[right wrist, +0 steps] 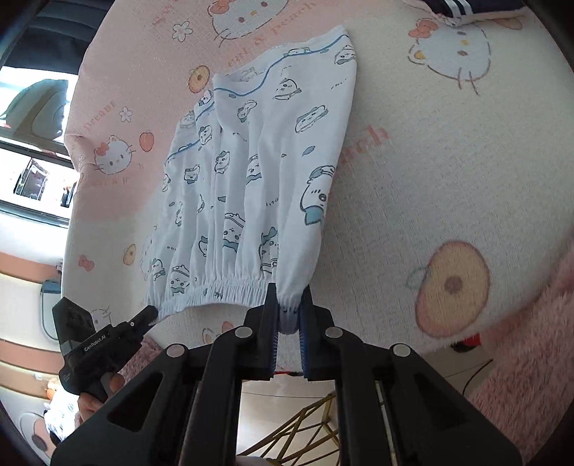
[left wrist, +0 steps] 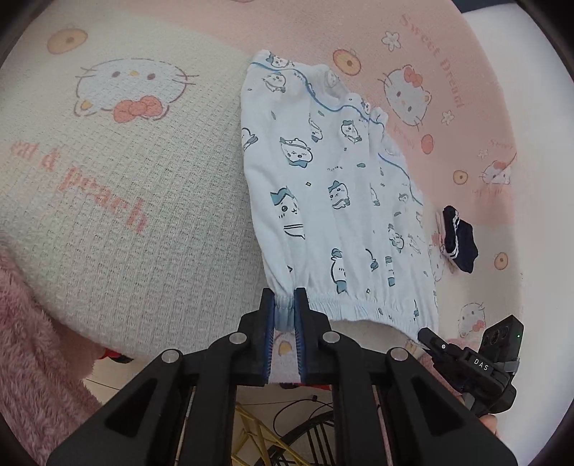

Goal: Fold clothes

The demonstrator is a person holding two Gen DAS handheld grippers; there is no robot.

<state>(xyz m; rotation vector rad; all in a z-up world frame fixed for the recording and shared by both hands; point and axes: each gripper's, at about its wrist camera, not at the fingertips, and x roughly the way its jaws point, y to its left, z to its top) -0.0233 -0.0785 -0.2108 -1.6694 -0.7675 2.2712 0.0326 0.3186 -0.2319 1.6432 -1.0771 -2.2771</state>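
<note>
White shorts (left wrist: pixel 333 186) printed with blue cartoon animals lie spread on a pink and cream Hello Kitty blanket (left wrist: pixel 136 172). My left gripper (left wrist: pixel 285 304) is shut on the elastic waistband at its left corner. My right gripper (right wrist: pixel 288 304) is shut on the waistband at its other corner, with the shorts (right wrist: pixel 258 172) stretching away from it. Each gripper shows in the other's view: the right one at the waistband's far end (left wrist: pixel 430 340), the left one likewise (right wrist: pixel 147 315). The waistband is held near the blanket's front edge.
A small navy garment with white stripes (left wrist: pixel 459 240) lies on the blanket right of the shorts, also at the top of the right wrist view (right wrist: pixel 452 9). A fluffy pink cover (left wrist: pixel 39 340) lies at the near edge. A yellow frame (left wrist: pixel 265 441) and tiled floor show below.
</note>
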